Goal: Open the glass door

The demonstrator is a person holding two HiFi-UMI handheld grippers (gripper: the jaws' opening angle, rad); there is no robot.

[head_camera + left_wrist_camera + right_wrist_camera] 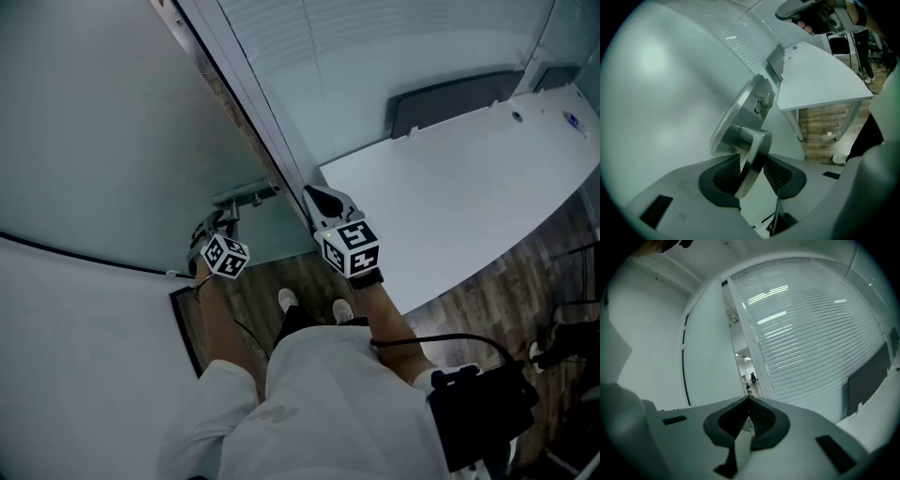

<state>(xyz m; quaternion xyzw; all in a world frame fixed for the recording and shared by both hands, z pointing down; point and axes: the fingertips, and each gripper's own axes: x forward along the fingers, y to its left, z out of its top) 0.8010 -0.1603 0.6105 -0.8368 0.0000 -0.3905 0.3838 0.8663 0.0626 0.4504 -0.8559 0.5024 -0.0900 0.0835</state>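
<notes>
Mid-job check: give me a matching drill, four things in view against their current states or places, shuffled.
1. left gripper
2. right gripper
3. glass door
4. white desk

A. jaws together, empty
B. ajar
C. jaws apart, door handle between them
D. at the person's right

Pairs: 1-C, 2-A, 3-B, 4-D

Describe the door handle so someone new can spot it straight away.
Start at the big frosted glass door. Near its edge sits a rounded brushed-metal plate; the silver lever handle sticks out of its lower part. Unlike the small thumb-turn further along the plate, it is a long flat bar.
</notes>
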